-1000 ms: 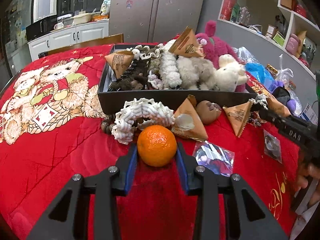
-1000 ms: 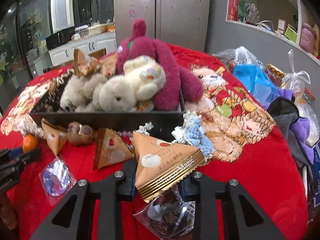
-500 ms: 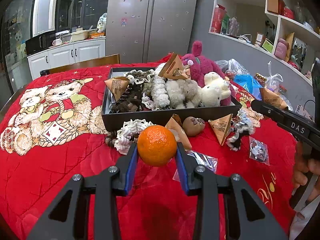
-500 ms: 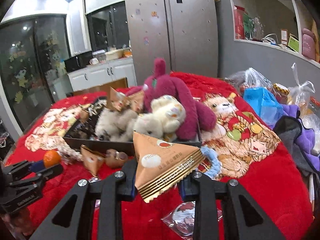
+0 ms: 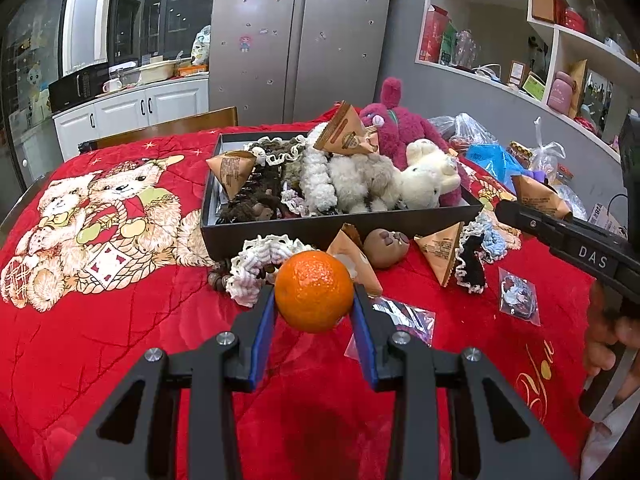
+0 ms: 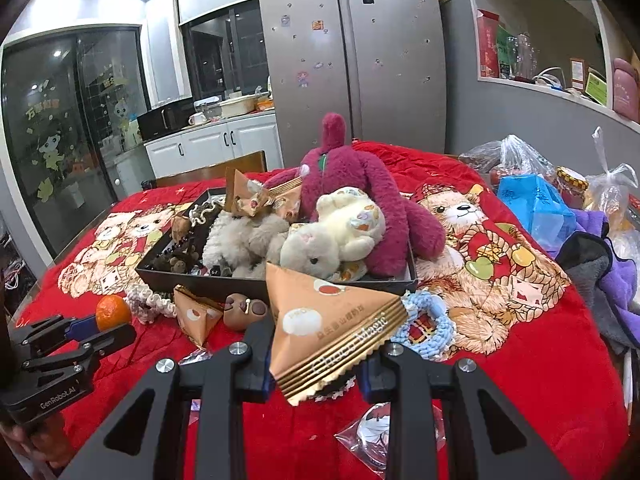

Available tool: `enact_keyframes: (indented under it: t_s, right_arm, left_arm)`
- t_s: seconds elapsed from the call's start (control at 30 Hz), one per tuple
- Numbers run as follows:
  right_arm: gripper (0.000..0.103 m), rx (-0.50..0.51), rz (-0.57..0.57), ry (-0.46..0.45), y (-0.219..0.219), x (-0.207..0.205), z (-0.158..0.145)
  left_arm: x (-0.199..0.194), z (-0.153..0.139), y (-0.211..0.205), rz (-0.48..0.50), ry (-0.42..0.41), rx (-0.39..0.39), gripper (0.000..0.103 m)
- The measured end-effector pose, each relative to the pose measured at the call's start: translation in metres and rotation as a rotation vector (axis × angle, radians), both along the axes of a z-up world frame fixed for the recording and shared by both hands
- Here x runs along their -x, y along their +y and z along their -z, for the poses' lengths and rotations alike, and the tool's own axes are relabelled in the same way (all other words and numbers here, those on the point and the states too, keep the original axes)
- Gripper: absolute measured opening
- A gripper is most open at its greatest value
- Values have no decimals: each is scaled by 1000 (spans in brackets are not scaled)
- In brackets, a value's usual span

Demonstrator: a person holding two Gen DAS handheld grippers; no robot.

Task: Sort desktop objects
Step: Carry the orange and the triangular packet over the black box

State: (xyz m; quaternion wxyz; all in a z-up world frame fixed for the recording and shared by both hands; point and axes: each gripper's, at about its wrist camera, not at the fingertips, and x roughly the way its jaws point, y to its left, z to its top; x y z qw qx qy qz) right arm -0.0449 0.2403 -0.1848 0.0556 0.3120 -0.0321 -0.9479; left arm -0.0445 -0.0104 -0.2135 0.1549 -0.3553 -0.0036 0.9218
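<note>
An orange (image 5: 314, 297) is pinched by the left gripper (image 5: 314, 316) above the red surface (image 5: 100, 340), near the black box (image 5: 340, 222). A triangular snack packet (image 6: 332, 326) is clamped by the right gripper (image 6: 316, 364), whose fingertips are hidden behind it. The box's far contents are hard to make out.

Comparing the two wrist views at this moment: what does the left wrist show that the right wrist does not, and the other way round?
Left wrist only: the black scrunchie and the beads by the box's near wall.
Right wrist only: the glass door with cartoon stickers and the purple cloth.
Both: the left gripper shut on the orange, the right gripper shut on a triangular packet, the black box of plush toys, and the fridge.
</note>
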Motion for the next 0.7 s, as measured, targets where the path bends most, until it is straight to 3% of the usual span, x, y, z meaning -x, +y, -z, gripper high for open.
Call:
enact_keyframes:
  t_s: [0.53,0.7]
  right_arm:
    - [30,7,-53,-1,-12,-1,0]
    - [30,35,-55,29,-14,-4,-9]
  left_arm:
    - [1,-6,1,-12,1,1,37]
    - [2,-23,-1,-59,55,13,37]
